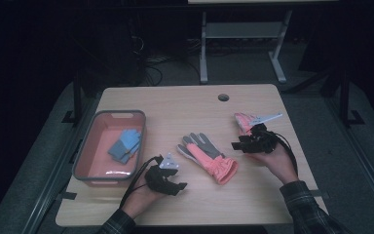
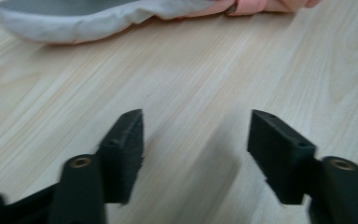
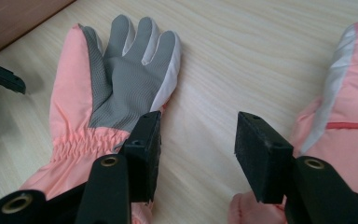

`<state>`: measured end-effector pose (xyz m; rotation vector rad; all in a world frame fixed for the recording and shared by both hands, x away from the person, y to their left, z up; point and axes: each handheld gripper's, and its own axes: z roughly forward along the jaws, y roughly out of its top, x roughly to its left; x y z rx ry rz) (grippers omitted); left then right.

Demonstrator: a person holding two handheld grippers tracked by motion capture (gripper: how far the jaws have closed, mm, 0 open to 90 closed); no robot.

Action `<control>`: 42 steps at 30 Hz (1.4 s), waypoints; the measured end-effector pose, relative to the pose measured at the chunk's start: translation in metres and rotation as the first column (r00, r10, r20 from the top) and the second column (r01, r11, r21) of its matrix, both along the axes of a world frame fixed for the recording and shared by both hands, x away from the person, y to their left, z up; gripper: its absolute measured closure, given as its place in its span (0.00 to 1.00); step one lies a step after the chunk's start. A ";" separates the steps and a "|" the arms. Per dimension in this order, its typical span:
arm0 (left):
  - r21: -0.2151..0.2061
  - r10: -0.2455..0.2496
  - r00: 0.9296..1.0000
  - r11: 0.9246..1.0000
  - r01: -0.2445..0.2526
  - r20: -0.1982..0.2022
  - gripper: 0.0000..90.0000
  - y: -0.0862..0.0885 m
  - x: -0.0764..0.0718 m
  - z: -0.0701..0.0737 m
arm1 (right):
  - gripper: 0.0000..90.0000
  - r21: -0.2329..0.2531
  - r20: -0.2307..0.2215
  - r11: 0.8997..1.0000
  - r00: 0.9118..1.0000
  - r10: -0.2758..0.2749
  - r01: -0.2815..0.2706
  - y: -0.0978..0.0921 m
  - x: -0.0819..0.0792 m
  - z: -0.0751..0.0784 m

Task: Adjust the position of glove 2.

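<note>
**Two open tongs beside a pair of pink gloves on a wooden surface**

A pink padded winter glove with a grey textured palm and white finger sides (image 1: 207, 155) lies flat, palm up, near the middle of the light wood-grain surface (image 1: 185, 105). Its fingers point away toward the far left and its gathered cuff lies toward the person. In the right gripper view the same glove (image 3: 109, 84) stretches out ahead of the black jaws.

A second pink glove with a pale stripe (image 1: 245, 122) lies toward the right side of the surface, apart from the first. In the right gripper view it (image 3: 349, 121) sits just beside the right-hand jaw.

The right tongs (image 1: 238, 145), held in the person's right hand (image 1: 277, 163), hover between the two gloves. Their jaws stand apart, released, with nothing between them (image 3: 198, 149).

The left tongs (image 1: 177, 185), held in the person's left hand (image 1: 139, 197), rest low near the front edge, just left of the first glove's cuff. Their jaws are also spread wide and hold nothing (image 2: 196, 154); bare wood shows between them, and the edge of the glove (image 2: 98, 18) lies farther ahead.

At the left side of the surface stands a grey-rimmed rectangular plastic bin with a pink interior (image 1: 91, 131). Inside it lies a blue glove (image 1: 125, 145).
</note>
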<state>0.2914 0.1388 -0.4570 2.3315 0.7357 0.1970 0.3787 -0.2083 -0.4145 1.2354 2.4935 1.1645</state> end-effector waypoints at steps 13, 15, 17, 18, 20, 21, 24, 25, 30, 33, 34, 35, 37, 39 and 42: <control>0.025 0.017 0.999 1.000 -0.018 0.042 0.18 0.007 -0.003 -0.011 | 0.53 -0.009 0.027 0.999 0.999 -0.036 0.036 -0.014 0.010 0.014; 0.017 0.008 0.998 1.000 -0.009 0.055 0.16 0.007 -0.004 -0.013 | 0.53 -0.007 0.033 0.999 0.998 -0.046 0.046 -0.018 0.013 0.016; -0.003 -0.002 0.998 1.000 0.002 0.069 0.14 0.008 -0.004 -0.015 | 0.53 -0.010 0.041 0.998 0.997 -0.062 0.062 -0.021 0.016 0.018; -0.009 -0.006 0.997 1.000 0.006 0.075 0.14 0.009 -0.005 -0.016 | 0.53 -0.015 0.047 0.998 0.997 -0.066 0.067 -0.024 0.018 0.019; -0.024 -0.007 0.996 1.000 0.009 0.084 0.14 0.010 -0.005 -0.017 | 0.52 -0.013 0.050 0.996 0.995 -0.083 0.084 -0.028 0.022 0.019; -0.033 -0.007 0.996 0.999 0.010 0.090 0.14 0.010 -0.005 -0.018 | 0.52 -0.017 0.048 0.996 0.995 -0.091 0.092 -0.030 0.024 0.020; -0.046 -0.004 0.995 0.999 0.008 0.097 0.14 0.010 -0.006 -0.019 | 0.50 -0.023 0.048 0.993 0.992 -0.116 0.117 -0.037 0.030 0.018; -0.047 -0.003 0.995 0.999 0.008 0.098 0.14 0.010 -0.005 -0.020 | 0.49 -0.026 0.039 0.991 0.990 -0.133 0.134 -0.038 0.032 0.017; -0.047 -0.003 0.995 0.999 0.008 0.098 0.14 0.010 -0.005 -0.020 | 0.47 -0.053 0.017 0.980 0.982 -0.189 0.190 -0.045 0.042 0.007; -0.047 -0.003 0.995 0.999 0.008 0.098 0.14 0.010 -0.005 -0.020 | 0.45 -0.076 -0.001 0.974 0.977 -0.214 0.214 -0.048 0.047 0.000; -0.047 -0.003 0.995 0.999 0.008 0.098 0.14 0.010 -0.005 -0.020 | 0.44 -0.076 -0.017 0.971 0.973 -0.228 0.226 -0.049 0.048 -0.003; -0.047 -0.003 0.995 0.999 0.008 0.098 0.14 0.010 -0.005 -0.020 | 0.43 -0.074 -0.029 0.968 0.970 -0.242 0.239 -0.049 0.049 -0.006; -0.047 -0.003 0.995 0.999 0.008 0.098 0.14 0.010 -0.005 -0.020 | 0.39 -0.083 -0.046 0.965 0.967 -0.252 0.248 -0.047 0.051 -0.014; -0.048 -0.003 0.995 0.999 0.008 0.098 0.14 0.010 -0.005 -0.020 | 0.39 -0.090 -0.047 0.965 0.966 -0.252 0.247 -0.045 0.053 -0.019; -0.048 -0.002 0.995 0.999 0.007 0.098 0.14 0.010 -0.005 -0.020 | 0.46 -0.103 -0.060 0.964 0.966 -0.250 0.244 -0.039 0.054 -0.026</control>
